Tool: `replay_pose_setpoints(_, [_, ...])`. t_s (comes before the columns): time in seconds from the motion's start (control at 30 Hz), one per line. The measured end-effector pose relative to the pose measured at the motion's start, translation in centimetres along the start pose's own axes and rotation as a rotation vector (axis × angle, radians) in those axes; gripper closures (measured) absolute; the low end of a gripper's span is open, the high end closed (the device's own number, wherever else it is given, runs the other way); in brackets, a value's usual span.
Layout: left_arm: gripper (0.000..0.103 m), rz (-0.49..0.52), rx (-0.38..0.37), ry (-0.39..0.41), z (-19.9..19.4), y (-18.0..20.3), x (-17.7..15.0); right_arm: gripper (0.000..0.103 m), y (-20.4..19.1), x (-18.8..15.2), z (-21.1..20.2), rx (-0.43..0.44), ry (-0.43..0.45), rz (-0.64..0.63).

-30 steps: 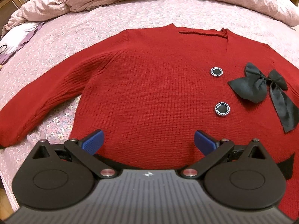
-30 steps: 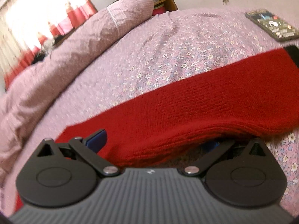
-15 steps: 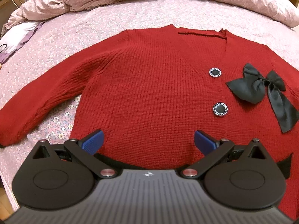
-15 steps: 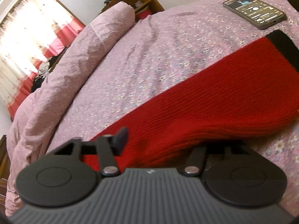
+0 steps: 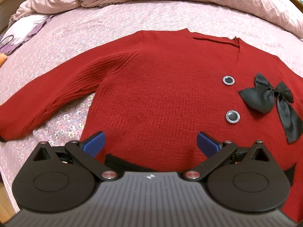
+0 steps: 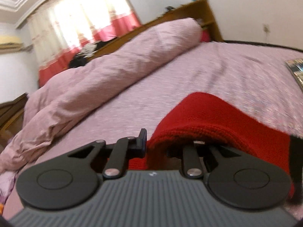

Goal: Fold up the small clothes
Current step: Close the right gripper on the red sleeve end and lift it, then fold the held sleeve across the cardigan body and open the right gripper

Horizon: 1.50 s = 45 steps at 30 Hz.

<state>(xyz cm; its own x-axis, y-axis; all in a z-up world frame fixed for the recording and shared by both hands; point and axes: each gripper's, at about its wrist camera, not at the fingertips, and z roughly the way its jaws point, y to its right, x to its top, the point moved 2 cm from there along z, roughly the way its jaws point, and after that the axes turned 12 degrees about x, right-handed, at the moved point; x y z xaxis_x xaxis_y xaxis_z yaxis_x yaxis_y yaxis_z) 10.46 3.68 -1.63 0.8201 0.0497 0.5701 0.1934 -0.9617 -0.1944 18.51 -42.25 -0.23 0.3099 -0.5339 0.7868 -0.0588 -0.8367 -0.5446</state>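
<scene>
A small red knit cardigan [image 5: 155, 87] lies flat on the bed, front up, with two silver-rimmed black buttons [image 5: 228, 80] and a black satin bow [image 5: 269, 96]. Its left sleeve [image 5: 43, 96] stretches out to the left. My left gripper [image 5: 150, 144] is open, its blue pads just above the black hem, holding nothing. My right gripper [image 6: 162, 143] is shut on the other red sleeve [image 6: 212, 117] and holds it lifted off the bed; the cloth drapes over the right finger and hides it.
The bed has a pink floral sheet [image 5: 106, 22] and a rolled pink duvet [image 6: 106, 64] along its far side. A phone [image 6: 296, 68] lies at the right edge of the bed. White and purple cloth [image 5: 24, 32] lies at the bed's left corner.
My right gripper has closed on the sleeve and lifted it, tilting upward so the room and curtains come into view. The left gripper has held nearly still over the hem.
</scene>
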Motion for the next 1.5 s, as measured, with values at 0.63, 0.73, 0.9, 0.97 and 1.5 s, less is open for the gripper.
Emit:
replay_pose_setpoints(0.63, [0.0, -0.071, 0.012, 0.031, 0.0, -4.0, -0.1, 0.081, -14.7, -5.3, 2.8, 0.26, -0.147, -0.286])
replay_pose_setpoints(0.73, [0.0, -0.075, 0.018, 0.029, 0.2, -4.3, -0.3, 0.081, -14.8, -7.3, 3.9, 0.255, -0.199, -0.302])
replay_pose_setpoints(0.9, [0.0, -0.085, 0.017, 0.017, 0.7, -4.7, -0.5, 0.081, -15.4, -10.2, 5.7, 0.238, -0.277, -0.359])
replay_pose_setpoints(0.97, [0.0, -0.085, 0.016, 0.012, 0.9, -4.7, -0.7, 0.08, -15.6, -11.1, 6.0, 0.243, -0.306, -0.364])
replay_pose_setpoints(1.5, [0.0, -0.049, 0.012, 0.018, 0.5, -3.9, -1.2, 0.036, -17.3, -13.3, 3.2, 0.269, -0.449, -0.393])
